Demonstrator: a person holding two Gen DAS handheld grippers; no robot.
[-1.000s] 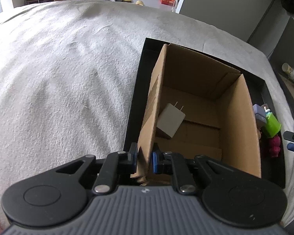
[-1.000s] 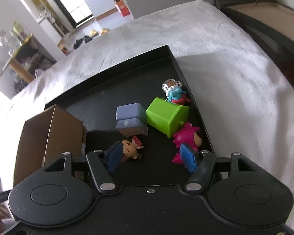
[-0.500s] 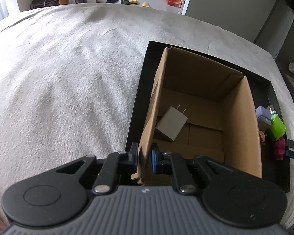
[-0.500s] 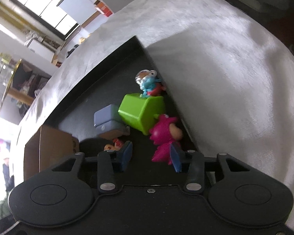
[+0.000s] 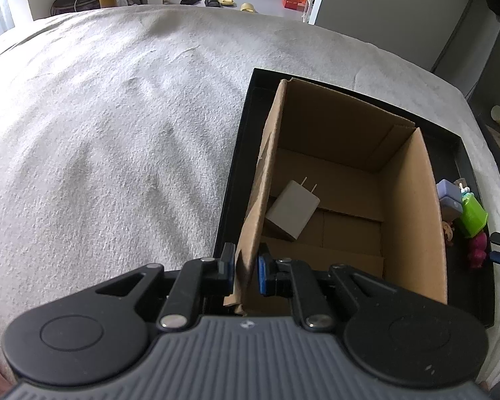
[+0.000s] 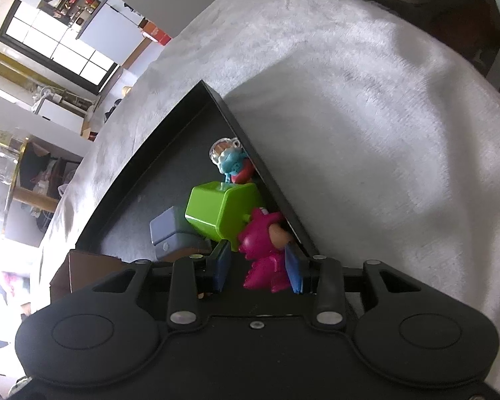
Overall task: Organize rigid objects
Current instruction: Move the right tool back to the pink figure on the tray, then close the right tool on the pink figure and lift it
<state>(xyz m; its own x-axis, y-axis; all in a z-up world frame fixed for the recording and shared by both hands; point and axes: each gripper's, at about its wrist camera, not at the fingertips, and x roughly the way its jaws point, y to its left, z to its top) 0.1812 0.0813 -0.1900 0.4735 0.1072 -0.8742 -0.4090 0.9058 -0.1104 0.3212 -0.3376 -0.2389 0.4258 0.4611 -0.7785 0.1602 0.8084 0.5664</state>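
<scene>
In the left wrist view, our left tongs (image 5: 245, 275) were clamped on the near wall of the cardboard box (image 5: 413, 200), which stood in the black tray (image 5: 236, 166) on the bed and needed steadying.

In the right wrist view, our right tongs (image 6: 258, 271) were closing around the magenta figurine (image 6: 263, 250); one pad touched it, the other stood clear. We judged a centred squeeze best.

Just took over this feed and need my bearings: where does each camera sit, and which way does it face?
Left wrist: on the left gripper, looking down into the cardboard box; its fingers clamp the box's near wall.
Right wrist: on the right gripper, rolled, looking down at the black tray's corner; jaws closing around the magenta toy.
Shared: tray, box, magenta toy, green block, grey cover.
</scene>
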